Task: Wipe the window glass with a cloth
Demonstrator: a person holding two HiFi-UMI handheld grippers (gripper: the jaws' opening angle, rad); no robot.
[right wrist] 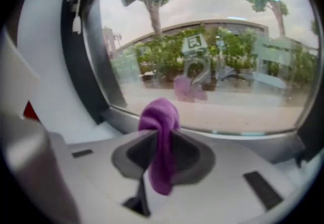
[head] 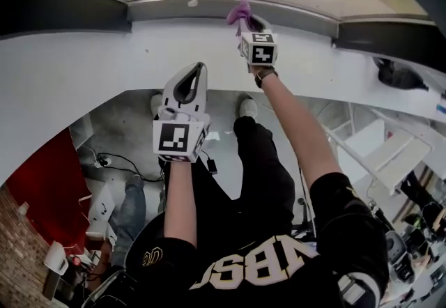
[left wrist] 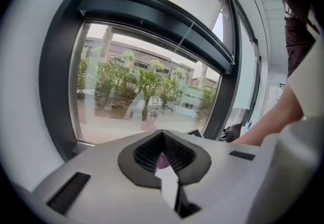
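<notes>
Ahead of you, a dark frame (left wrist: 56, 96) holds the window (left wrist: 114, 116), with daylight, green trees (left wrist: 147, 83) and a low building (left wrist: 152, 62) outside. Under it runs a white wall (head: 104, 56); below you lies grey floor (head: 132, 125), with a red panel (head: 45, 185) to your left.

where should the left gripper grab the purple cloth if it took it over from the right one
Probably the bunched knob of the purple cloth that stands clear beyond the tips of the right gripper, coming in from the left, across those tips. That is the thickest free part; the tail hangs back over the shut jaws, too close to them. The left gripper looks shut and would have to open first.
</notes>
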